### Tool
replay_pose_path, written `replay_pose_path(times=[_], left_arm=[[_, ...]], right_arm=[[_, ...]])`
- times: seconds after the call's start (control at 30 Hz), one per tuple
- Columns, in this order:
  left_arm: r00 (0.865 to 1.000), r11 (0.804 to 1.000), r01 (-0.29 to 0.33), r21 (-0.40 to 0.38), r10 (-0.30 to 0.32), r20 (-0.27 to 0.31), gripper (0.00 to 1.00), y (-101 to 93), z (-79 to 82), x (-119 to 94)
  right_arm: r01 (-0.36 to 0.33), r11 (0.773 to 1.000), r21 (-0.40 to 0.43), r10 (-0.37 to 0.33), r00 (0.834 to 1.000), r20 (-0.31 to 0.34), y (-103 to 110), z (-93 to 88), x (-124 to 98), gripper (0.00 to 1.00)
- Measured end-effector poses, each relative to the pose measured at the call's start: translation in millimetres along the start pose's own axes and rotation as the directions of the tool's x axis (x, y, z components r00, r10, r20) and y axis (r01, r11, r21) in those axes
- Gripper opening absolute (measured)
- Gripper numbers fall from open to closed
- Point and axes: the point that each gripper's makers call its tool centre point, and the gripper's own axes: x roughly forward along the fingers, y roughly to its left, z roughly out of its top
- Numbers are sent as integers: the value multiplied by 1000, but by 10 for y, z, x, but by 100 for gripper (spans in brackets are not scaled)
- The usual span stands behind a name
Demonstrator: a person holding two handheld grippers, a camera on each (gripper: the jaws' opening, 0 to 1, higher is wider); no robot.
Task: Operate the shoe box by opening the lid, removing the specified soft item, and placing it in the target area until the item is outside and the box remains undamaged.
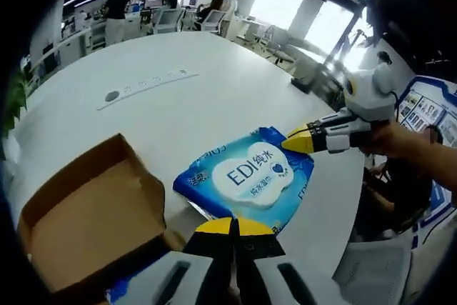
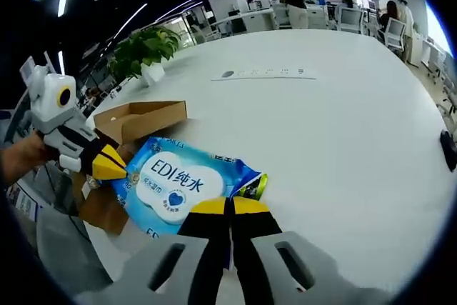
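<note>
wipes pack (image 1: pixel 246 174) on table (image 1: pixel 186 105), beside open shoe box (image 1: pixel 86 212)

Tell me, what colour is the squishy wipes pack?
Blue, with a white label in the middle. The wipes pack shows best in the right gripper view.

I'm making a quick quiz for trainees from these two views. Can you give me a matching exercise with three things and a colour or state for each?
Things:
1. wipes pack
2. cardboard box
3. potted plant

Descriptions:
A. brown, lid open
B. green leaves, at the table's edge
C. blue, lying flat on the white table

Pairs: 1-C, 2-A, 3-B
</note>
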Motion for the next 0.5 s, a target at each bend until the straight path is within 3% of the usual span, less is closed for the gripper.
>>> replay_pose_path(times=[0.17, 0.5], left_arm=[[999, 998, -30, 48, 32, -35, 0, 35, -12, 40], [996, 997, -42, 69, 47, -71, 0, 81, -64, 112]], right_arm=[[-4, 1000, 11, 4, 1000, -1, -24, -20, 90, 0], [-1, 1000, 28, 1, 1000, 2, -51, -67, 161, 0]])
